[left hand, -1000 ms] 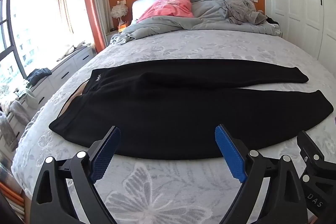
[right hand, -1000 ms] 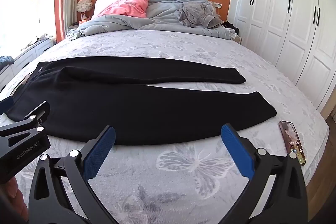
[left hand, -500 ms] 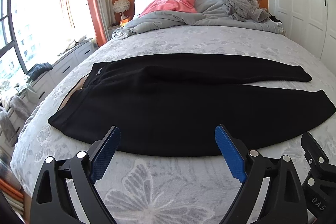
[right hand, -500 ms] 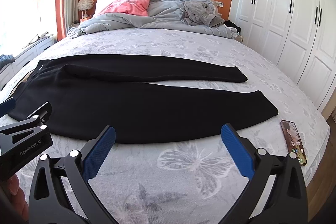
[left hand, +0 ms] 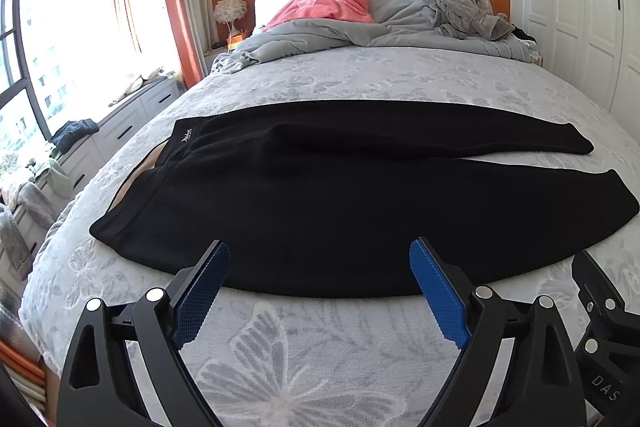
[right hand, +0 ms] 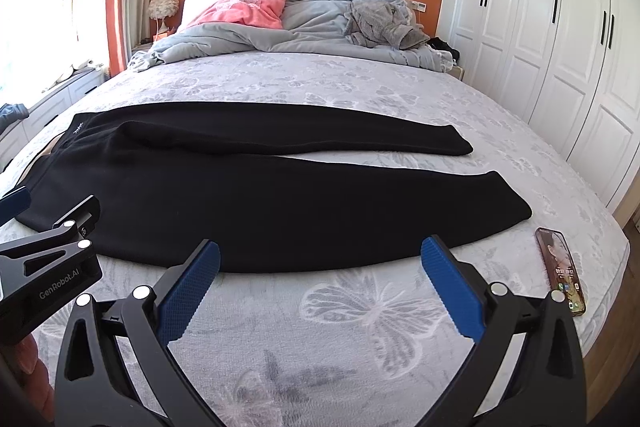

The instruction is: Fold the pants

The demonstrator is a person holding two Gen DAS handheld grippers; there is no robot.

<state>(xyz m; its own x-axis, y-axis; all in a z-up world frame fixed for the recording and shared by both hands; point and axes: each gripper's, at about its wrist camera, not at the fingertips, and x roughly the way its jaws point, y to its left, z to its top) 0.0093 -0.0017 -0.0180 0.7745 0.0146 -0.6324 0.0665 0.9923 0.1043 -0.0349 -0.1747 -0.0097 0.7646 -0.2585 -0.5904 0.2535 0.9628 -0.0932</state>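
So the long black fabric pants are laid out flat across the white bedspread with the grey butterfly print, running sideways, waistband toward the window side and both legs stretching toward the wardrobe side. The leg farther from the pants' near hem is a bit shorter-looking and angled off, with a thin wedge of bedspread showing between the two legs near the cuffs. The left gripper, black frame with blue ribbed pads, hovers just short of the pants' near edge, jaws spread wide with nothing between them. Same deal with the right gripper: spread wide, empty, sitting above bare bedspread just shy of the pants' near edge, more toward the leg half. A smartphone with a lit screen lies on the bedspread just past the cuff of the nearer leg, close to the bed's corner. Beyond the pants, up by the headboard, there's a crumpled grey duvet and a pink pillow. White wardrobe doors with black handles stand past the cuffs.
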